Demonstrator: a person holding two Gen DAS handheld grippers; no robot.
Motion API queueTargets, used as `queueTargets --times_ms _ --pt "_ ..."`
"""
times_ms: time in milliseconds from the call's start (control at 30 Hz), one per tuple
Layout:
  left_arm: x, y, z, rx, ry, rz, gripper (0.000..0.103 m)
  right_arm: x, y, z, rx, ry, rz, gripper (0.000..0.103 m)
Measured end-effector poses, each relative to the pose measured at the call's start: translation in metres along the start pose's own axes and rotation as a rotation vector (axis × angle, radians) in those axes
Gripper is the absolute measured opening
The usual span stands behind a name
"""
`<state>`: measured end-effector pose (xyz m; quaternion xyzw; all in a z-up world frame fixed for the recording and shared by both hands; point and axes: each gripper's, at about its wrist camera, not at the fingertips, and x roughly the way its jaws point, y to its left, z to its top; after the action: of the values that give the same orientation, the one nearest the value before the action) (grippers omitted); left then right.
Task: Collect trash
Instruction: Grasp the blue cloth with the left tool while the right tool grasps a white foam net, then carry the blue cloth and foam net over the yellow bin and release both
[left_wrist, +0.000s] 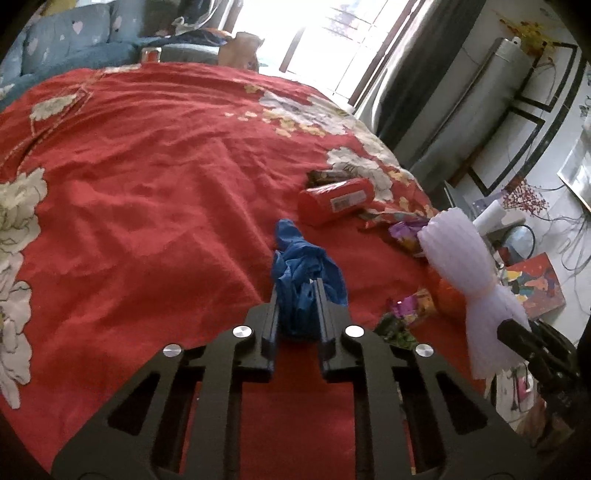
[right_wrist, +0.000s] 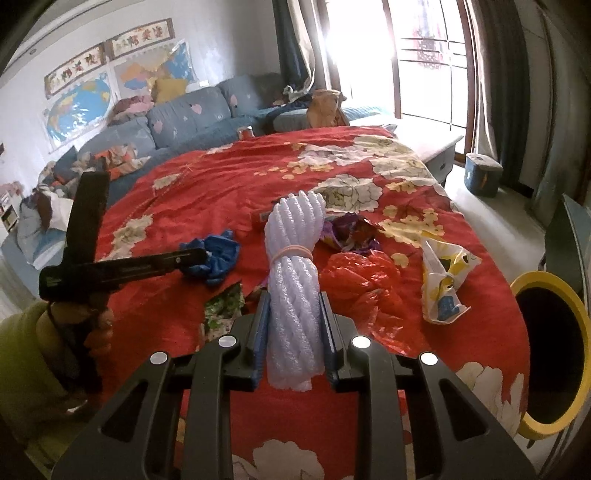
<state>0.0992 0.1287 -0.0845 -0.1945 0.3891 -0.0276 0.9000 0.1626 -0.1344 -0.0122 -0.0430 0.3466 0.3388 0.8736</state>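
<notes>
My left gripper (left_wrist: 296, 286) is shut on a crumpled blue plastic bag (left_wrist: 299, 258) on the red floral bedspread (left_wrist: 147, 184); the same bag (right_wrist: 218, 256) and left gripper (right_wrist: 201, 254) show in the right wrist view. My right gripper (right_wrist: 294, 295) is shut on a bundle of white foam netting (right_wrist: 293, 295) tied with a rubber band, held above the bed. That bundle (left_wrist: 465, 266) also shows at the right of the left wrist view. A yellow-rimmed bin (right_wrist: 554, 354) stands at the bed's right edge.
On the bed lie a red cylinder-shaped package (left_wrist: 336, 201), purple wrappers (right_wrist: 351, 230), a red plastic bag (right_wrist: 362, 280), a yellow-white bag (right_wrist: 443, 280) and a green wrapper (right_wrist: 221, 306). A blue sofa (right_wrist: 184, 118) stands behind.
</notes>
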Motion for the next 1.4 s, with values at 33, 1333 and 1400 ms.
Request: queueTargets --times_ms 33,1333,1400 --pt "-0.004 -0.005 0.001 0.013 -0.012 0.000 0.009 -0.002 0.000 0.000 0.000 -0.005 0.003 0.024" --pt "-0.047 -0.143 0.009 0.248 -0.159 -0.100 0.009 -0.079 -0.074 0.004 0.205 -0.177 -0.058 0.024" --pt "-0.046 -0.149 0.009 0.260 -0.158 -0.104 0.009 -0.082 -0.079 0.003 0.215 -0.182 -0.066 0.024"
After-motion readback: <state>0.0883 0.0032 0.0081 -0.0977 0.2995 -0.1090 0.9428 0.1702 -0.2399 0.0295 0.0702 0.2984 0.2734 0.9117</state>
